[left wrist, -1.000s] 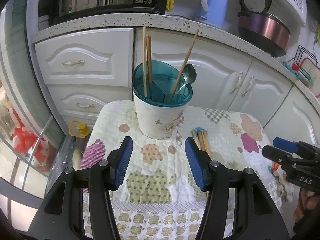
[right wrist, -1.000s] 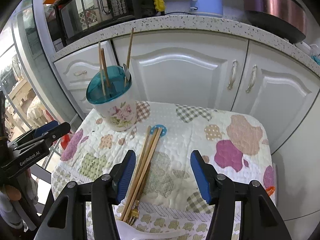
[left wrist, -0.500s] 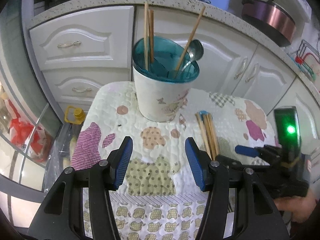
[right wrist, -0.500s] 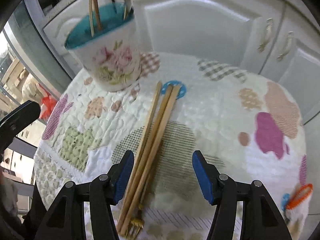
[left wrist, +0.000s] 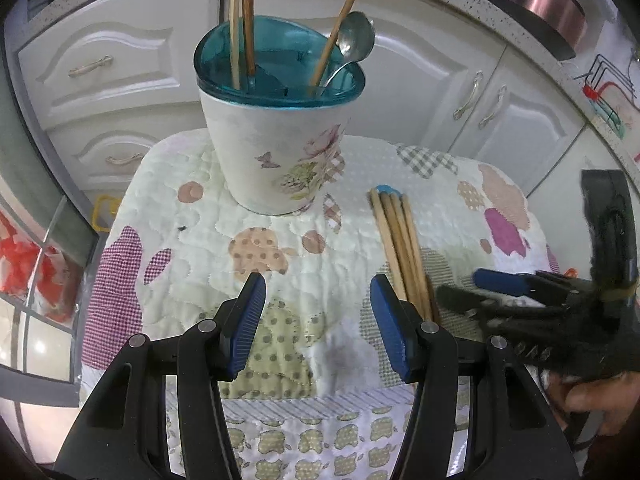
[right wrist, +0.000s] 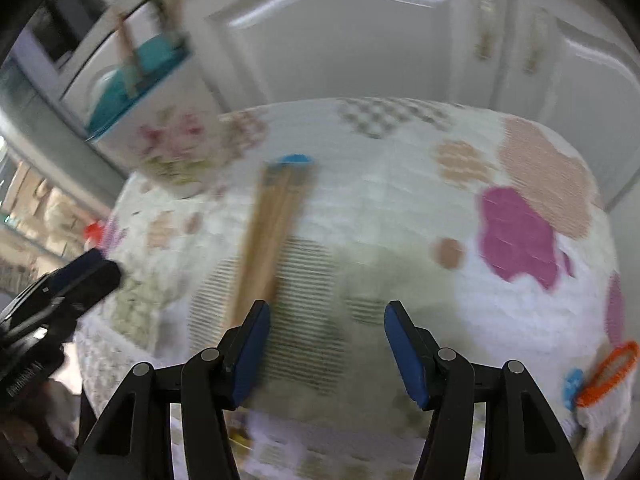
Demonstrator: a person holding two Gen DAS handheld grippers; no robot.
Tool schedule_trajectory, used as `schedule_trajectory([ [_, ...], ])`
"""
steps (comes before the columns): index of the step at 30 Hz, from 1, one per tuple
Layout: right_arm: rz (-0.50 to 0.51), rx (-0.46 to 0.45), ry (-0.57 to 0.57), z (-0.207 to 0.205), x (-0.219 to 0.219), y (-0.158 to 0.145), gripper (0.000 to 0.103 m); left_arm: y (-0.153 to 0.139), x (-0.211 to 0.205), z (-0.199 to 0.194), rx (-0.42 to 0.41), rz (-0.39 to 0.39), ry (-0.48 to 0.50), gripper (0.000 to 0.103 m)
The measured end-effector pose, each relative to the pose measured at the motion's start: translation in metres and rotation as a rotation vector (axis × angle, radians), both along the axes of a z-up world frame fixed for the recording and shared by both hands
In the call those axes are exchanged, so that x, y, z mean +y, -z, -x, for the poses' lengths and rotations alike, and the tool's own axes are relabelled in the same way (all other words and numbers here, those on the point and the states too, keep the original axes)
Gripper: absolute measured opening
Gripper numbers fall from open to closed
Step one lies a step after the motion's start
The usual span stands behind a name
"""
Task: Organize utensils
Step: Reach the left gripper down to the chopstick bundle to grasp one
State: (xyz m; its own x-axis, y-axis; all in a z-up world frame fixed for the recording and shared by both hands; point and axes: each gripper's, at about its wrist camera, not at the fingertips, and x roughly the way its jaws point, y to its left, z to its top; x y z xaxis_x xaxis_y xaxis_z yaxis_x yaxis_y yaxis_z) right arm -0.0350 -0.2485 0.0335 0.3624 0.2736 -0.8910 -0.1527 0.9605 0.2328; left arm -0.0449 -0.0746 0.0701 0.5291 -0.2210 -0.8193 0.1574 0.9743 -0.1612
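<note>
Right tool (right wrist: 326, 344) low over the quilted cloth (right wrist: 420, 200), jaws spread wide, nothing between them. The bundle of wooden chopsticks (right wrist: 272, 236) lies just ahead and to my left of it; the near ends run in against the left pad, not yet inside the gap. Long axis runs away from me toward the floral holder (right wrist: 168, 128), tilted slightly right at the far end. I judge a small shift left would centre the sticks.

Left tool (left wrist: 318, 320) also released and empty, farther off; from its view the chopsticks (left wrist: 400, 248) lie to its right, beyond its right pad. Right is the nearer.

Sticks look pale, thin, four or so lying side by side, touching. Right view blurred; count uncertain. Holder (left wrist: 280, 140) already carries upright chopsticks and a metal spoon (left wrist: 356, 40).
</note>
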Motion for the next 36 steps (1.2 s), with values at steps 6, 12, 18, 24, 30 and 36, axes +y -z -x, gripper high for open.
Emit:
schedule_trajectory([
  [6, 0.096, -0.016, -0.019, 0.0, 0.002, 0.014, 0.058, 0.003, 0.002, -0.005, 0.013, -0.009, -0.002, 0.054],
  [12, 0.059, 0.021, 0.09, 0.007, -0.054, 0.009, 0.058, 0.011, -0.023, -0.016, 0.04, 0.011, 0.065, 0.054],
  [18, -0.024, -0.006, 0.121, -0.001, -0.072, -0.005, 0.058, 0.027, -0.05, -0.041, 0.116, 0.066, 0.142, 0.046],
  [24, -0.028, 0.007, 0.124, -0.013, -0.067, -0.002, 0.058, 0.042, -0.064, -0.051, 0.135, -0.035, 0.143, 0.032],
  [30, -0.03, 0.028, 0.152, -0.033, -0.067, 0.012, 0.058, 0.043, -0.05, -0.052, 0.167, 0.003, 0.124, 0.031],
  [36, -0.033, 0.044, 0.191, -0.046, -0.073, 0.018, 0.056, 0.038, -0.058, -0.052, 0.171, 0.068, 0.154, 0.031],
])
